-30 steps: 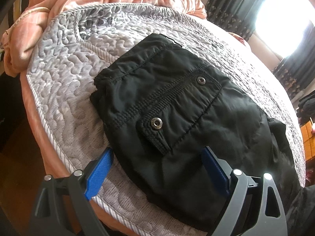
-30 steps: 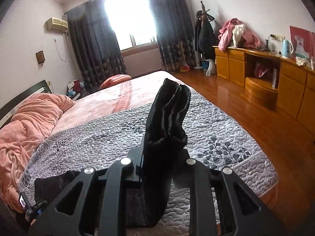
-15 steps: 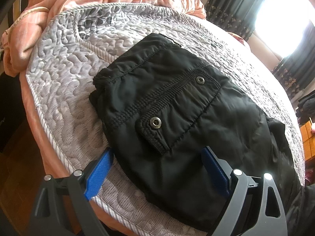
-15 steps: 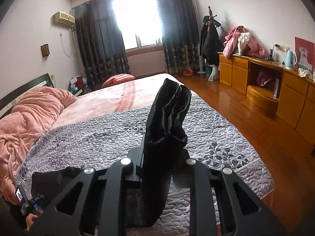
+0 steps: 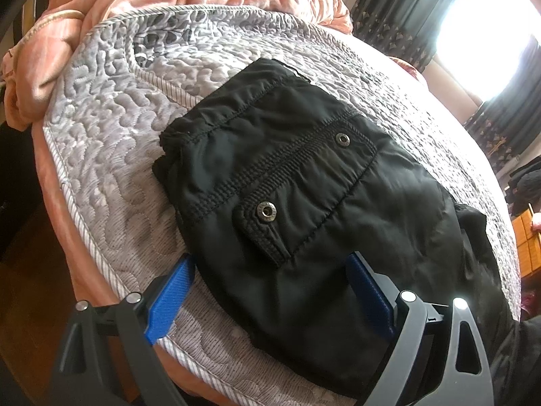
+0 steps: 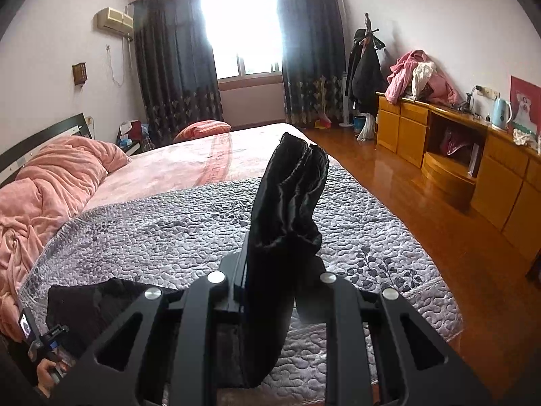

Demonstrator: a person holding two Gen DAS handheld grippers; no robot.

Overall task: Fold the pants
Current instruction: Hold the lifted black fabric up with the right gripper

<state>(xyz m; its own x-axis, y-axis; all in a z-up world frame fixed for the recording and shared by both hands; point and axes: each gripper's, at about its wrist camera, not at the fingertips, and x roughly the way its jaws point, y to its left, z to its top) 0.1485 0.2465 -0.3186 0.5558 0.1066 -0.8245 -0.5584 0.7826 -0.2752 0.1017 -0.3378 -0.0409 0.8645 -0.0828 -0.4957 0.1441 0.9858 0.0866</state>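
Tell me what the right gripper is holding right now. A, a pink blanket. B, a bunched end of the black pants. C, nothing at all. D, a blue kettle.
B: in the right wrist view the right gripper is clamped on a bunched end of the black pants, which sticks up above the grey quilt.

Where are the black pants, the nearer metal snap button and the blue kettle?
black pants (image 5: 389,223), left wrist view, flat cloth below the pocket.
nearer metal snap button (image 5: 266,210), left wrist view, its centre.
blue kettle (image 6: 501,113), right wrist view, its body.

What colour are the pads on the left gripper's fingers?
Blue pads on dark grey fingers, clearest in the left wrist view.
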